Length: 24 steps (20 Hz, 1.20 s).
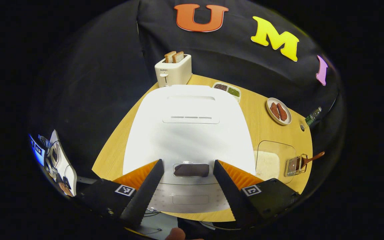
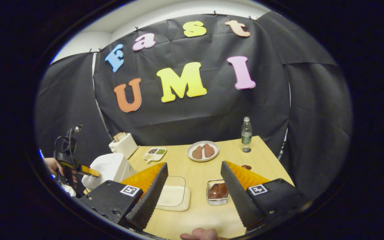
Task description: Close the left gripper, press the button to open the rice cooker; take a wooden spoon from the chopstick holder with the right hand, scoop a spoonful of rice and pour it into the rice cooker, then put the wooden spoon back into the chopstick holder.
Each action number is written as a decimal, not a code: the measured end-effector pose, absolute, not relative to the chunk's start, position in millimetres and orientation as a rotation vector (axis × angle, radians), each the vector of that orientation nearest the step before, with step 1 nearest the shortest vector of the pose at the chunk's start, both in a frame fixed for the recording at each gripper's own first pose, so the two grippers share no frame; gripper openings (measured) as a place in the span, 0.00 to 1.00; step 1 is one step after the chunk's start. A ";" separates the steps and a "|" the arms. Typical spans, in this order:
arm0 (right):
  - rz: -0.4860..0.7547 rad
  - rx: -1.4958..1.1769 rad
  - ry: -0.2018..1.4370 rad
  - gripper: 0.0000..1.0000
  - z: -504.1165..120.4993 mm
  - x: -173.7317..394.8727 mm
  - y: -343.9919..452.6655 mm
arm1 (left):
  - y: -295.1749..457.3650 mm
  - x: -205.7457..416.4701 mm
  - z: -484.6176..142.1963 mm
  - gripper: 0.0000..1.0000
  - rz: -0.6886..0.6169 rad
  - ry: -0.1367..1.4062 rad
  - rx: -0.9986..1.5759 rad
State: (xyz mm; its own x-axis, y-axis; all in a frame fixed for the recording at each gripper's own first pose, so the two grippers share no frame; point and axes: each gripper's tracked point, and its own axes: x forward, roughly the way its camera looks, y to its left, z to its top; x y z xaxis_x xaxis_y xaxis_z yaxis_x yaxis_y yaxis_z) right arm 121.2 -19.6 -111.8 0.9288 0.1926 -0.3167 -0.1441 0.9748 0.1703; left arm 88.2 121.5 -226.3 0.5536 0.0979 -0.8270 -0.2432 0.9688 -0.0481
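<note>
Black cloth walls (image 2: 212,110) behind a light wooden table (image 2: 195,166).

One rice cooker (image 1: 188,133), one toaster (image 1: 173,70), two toast slices (image 1: 174,57), one plate (image 2: 202,156), one bottle (image 2: 246,134), one wooden spoon (image 1: 310,159), one rice tray (image 2: 173,197), one divided dish (image 1: 228,89).

Bare table (image 2: 192,216) before chopstick holder (image 2: 217,192), rice container (image 2: 173,197) just left

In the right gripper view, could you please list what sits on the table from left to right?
Rice cooker → toaster → divided tray → rice container → plate of meat → chopstick holder → bottle.
</note>
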 end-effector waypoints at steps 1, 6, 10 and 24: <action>0.186 0.153 0.338 1.00 -112.1 124.8 -20.5 | 121.9 89.2 -226.0 1.00 0.211 0.958 -0.166; 0.254 0.143 0.352 1.00 -117.5 142.4 -29.5 | 123.9 98.5 -224.0 1.00 0.290 0.895 -0.178; 0.271 0.138 0.342 1.00 -115.2 139.7 -31.8 | 120.6 91.5 -216.3 0.99 0.269 0.873 -0.178; 0.087 0.071 0.127 0.99 -26.9 16.0 2.2 | 59.2 33.7 -50.9 0.95 -0.043 0.387 -0.132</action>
